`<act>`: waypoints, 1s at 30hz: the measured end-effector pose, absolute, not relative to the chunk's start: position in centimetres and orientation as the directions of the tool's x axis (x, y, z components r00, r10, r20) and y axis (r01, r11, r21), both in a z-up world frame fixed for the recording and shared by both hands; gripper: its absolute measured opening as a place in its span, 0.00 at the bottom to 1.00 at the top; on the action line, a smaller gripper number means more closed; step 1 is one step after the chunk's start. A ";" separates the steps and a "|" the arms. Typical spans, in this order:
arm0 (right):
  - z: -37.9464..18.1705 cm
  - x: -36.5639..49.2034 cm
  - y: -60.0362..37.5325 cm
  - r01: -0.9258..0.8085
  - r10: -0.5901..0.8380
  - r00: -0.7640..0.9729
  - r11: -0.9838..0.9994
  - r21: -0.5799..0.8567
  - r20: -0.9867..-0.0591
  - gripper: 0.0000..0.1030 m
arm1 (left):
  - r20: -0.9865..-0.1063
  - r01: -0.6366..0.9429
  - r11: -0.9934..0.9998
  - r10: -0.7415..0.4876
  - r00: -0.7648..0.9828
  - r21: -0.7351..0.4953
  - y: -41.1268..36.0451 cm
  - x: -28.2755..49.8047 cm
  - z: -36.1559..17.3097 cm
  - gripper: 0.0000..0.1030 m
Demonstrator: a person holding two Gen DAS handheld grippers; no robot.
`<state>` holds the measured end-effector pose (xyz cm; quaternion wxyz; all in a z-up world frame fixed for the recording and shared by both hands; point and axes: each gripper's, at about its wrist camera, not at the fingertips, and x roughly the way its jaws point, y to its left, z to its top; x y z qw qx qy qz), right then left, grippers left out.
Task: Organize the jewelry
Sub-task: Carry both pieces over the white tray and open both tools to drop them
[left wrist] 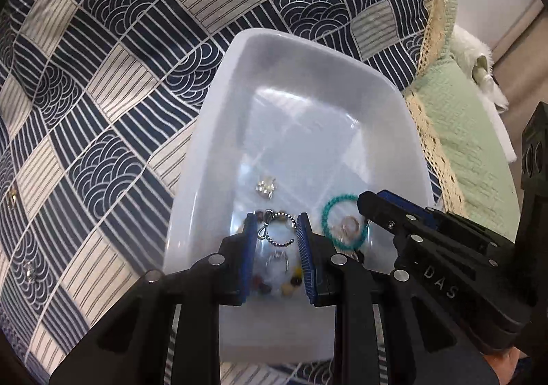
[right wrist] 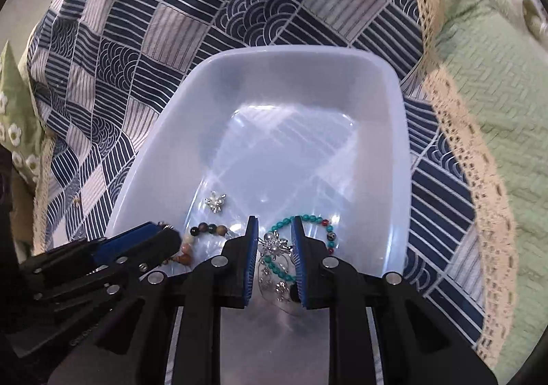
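Observation:
A translucent white tray [left wrist: 212, 131] [right wrist: 150, 152] lies on a patterned cloth. Over its near end, my left gripper [left wrist: 276, 220] [right wrist: 167, 232] is shut on a silver beaded bracelet with a bow [left wrist: 279, 229]. Beside it on the right, my right gripper [right wrist: 274, 222] [left wrist: 366, 201] is shut on a silver flower ornament [right wrist: 275, 244]. In the tray lie a small silver flower piece [left wrist: 265, 186] [right wrist: 215, 201], a turquoise bead bracelet [left wrist: 327, 224] [right wrist: 308, 218] and a bracelet of mixed brown beads [right wrist: 209, 231] [left wrist: 291, 282].
The navy and beige patchwork cloth [left wrist: 137, 76] [right wrist: 239, 8] spreads all around the tray. Two small jewellery pieces [left wrist: 12, 196] [left wrist: 29, 270] sit on it at far left. A green blanket with a lace edge [left wrist: 455, 131] [right wrist: 479, 94] lies to the right.

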<state>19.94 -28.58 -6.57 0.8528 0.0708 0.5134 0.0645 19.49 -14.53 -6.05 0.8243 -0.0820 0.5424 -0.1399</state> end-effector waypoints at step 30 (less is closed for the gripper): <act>-8.0 20.8 -28.0 -0.030 0.189 0.437 0.980 0.196 -0.879 0.20 | -0.858 0.118 0.973 -0.232 0.459 -0.200 -13.7 18.7 -3.2 0.44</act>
